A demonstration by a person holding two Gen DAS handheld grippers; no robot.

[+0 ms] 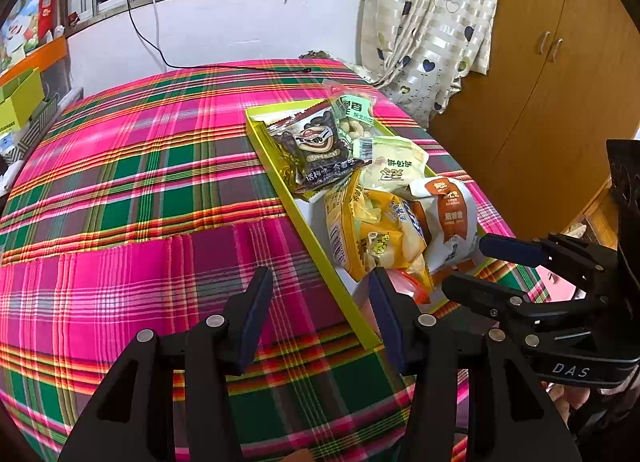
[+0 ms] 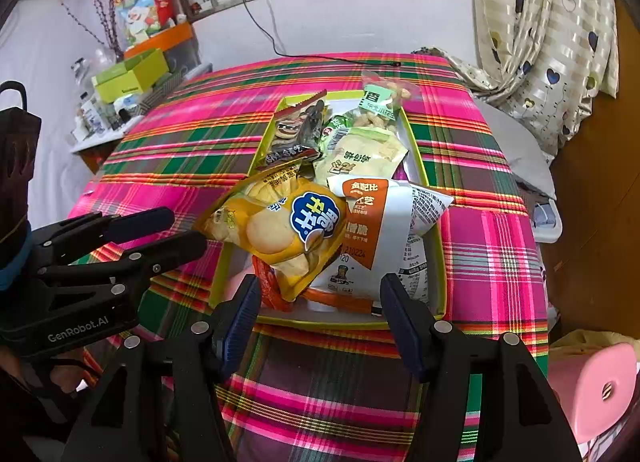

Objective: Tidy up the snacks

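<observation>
I've got both tools empty: left gripper (image 1: 316, 310) spread wide beside the shallow yellow-green cardboard tray (image 2: 416, 150), right gripper (image 2: 320, 314) spread wide at its near rim. Snacks are heaped inside; the yellow crinkly biscuit bag (image 2: 280, 230) leans on the white-and-orange foil packet (image 2: 380, 238). Risk, I'd say: nudging that loose pile tips bags over the low rim.

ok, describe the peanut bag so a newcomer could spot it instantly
Start at the yellow-green tray on the plaid cloth. Go to its far end, nearest the window wall. The peanut bag is the only clear packet there, pale nuts visible, with a mint-green label.
</observation>
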